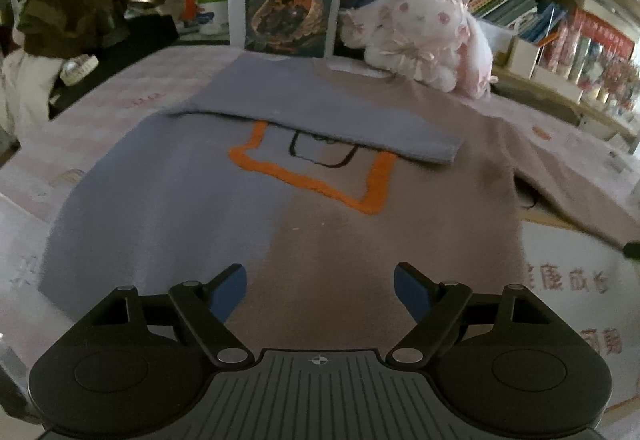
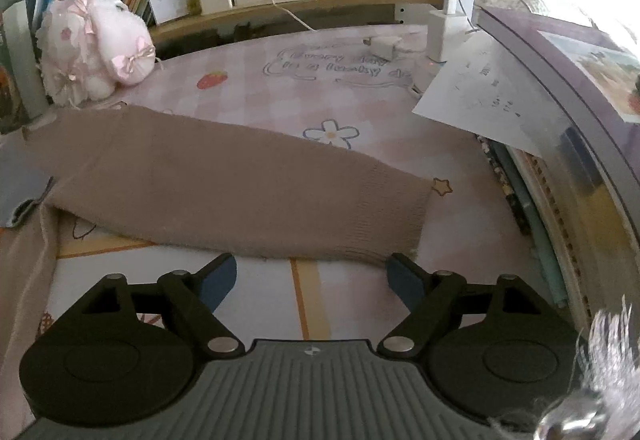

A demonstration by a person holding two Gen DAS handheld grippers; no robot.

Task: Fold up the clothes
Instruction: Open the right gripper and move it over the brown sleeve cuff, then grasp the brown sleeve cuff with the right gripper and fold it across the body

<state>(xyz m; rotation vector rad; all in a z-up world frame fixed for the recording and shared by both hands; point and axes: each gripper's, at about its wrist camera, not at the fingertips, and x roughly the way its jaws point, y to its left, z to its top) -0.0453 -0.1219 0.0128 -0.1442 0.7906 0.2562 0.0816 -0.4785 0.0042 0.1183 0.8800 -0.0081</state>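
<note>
A knitted sweater, half blue-grey and half beige with an orange outlined motif [image 1: 256,176], lay flat across the middle of the left wrist frame on a pink patterned table cover [image 1: 100,108]. Its blue-grey sleeve [image 1: 320,120] was folded across the chest. The left gripper [image 1: 320,290] hovered at the lower centre, jaws wide apart and holding nothing. In the right wrist view the beige sleeve [image 2: 224,192] stretched out across mid-frame — the right gripper [image 2: 312,280] sat just below its cuff, spread wide and seemingly clear of the cloth. A pink plush toy [image 2: 92,44] sat upper left.
</note>
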